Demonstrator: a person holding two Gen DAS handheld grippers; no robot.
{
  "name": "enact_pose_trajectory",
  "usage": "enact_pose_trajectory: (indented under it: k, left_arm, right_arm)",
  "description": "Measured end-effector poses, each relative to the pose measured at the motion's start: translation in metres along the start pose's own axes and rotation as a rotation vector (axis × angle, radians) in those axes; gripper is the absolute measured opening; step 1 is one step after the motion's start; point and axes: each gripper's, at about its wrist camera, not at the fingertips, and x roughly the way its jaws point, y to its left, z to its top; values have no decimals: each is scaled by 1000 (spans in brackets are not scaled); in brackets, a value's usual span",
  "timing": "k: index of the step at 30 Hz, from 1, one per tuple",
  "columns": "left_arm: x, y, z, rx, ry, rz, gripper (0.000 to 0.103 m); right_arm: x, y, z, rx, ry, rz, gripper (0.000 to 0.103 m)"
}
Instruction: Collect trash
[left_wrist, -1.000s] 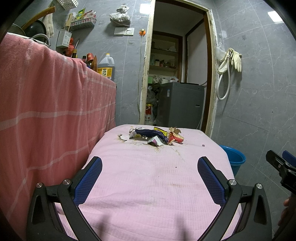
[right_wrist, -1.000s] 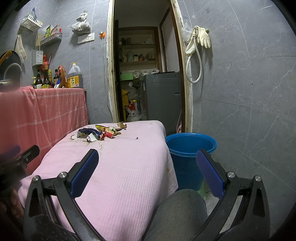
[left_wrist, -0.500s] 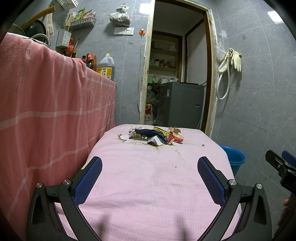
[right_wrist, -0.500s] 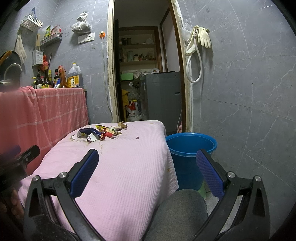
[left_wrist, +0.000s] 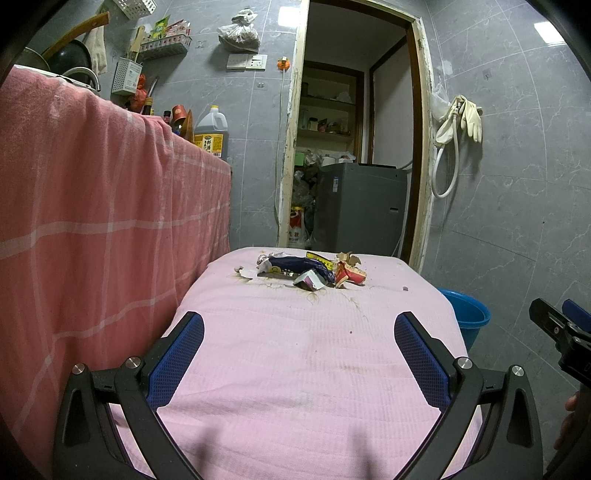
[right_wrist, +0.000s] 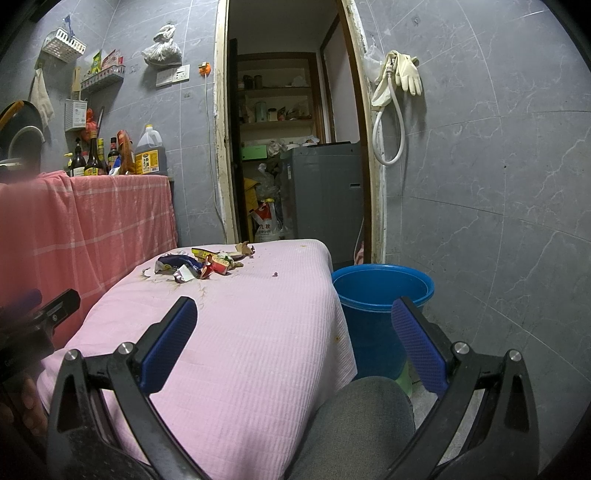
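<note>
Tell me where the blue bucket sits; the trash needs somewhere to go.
The blue bucket stands on the floor right of the pink-covered table, below the doorway; in the left wrist view it peeks out at the table's right edge.

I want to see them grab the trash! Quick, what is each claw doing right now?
Left gripper: open, holding nothing, above the pink cloth.
Right gripper: open, holding nothing, short of the wrappers.

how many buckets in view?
1. The blue bucket stands on the floor just right of the pink-covered table, below the hanging gloves; the left wrist view shows only its rim. Others could be hidden behind the table.
</note>
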Motion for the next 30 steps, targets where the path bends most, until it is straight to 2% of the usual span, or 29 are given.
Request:
enact_pose_trajectory:
  k: [30]
  left_arm:
    - [0,-1,0,1,-6,22,101]
  right_arm:
    - [2,0,-1,2,4,12,103]
